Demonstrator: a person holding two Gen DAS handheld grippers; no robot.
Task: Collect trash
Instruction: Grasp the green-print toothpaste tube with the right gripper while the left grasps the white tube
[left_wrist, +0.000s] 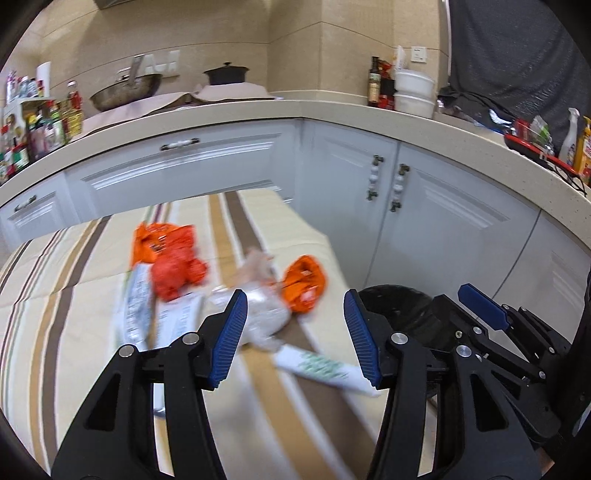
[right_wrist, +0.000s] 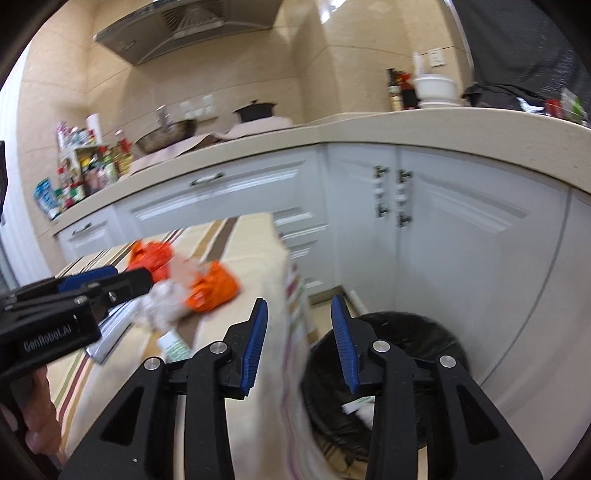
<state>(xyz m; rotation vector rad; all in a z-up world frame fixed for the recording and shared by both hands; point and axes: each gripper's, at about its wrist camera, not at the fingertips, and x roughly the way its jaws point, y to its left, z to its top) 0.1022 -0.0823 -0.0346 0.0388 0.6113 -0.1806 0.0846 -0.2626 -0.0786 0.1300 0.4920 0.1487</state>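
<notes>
Down at 5 o'clock in the right wrist view, inside the black bin (right_wrist: 388, 369), a few pale scraps already dropped (some collecting done, by the look of it). Nearer at hand, right gripper (right_wrist: 299, 339) spread wide and holding nothing, poised over the table's hanging edge with the bin mouth just beyond.

On the striped table (left_wrist: 55, 314), most of the trash yet to gather: white-and-green wrapper (left_wrist: 325, 369) at 6 o'clock of the heap, crumpled clear plastic (left_wrist: 258, 314) at the centre, small orange packet (left_wrist: 304, 284) at 3 o'clock, larger orange bag (left_wrist: 166, 254) with printed white packaging under it at 10 o'clock.

Left gripper (left_wrist: 295, 332) likewise parted and empty, levelled toward the clear plastic, not touching. Motion blur throughout. Probably well under halfway.
</notes>
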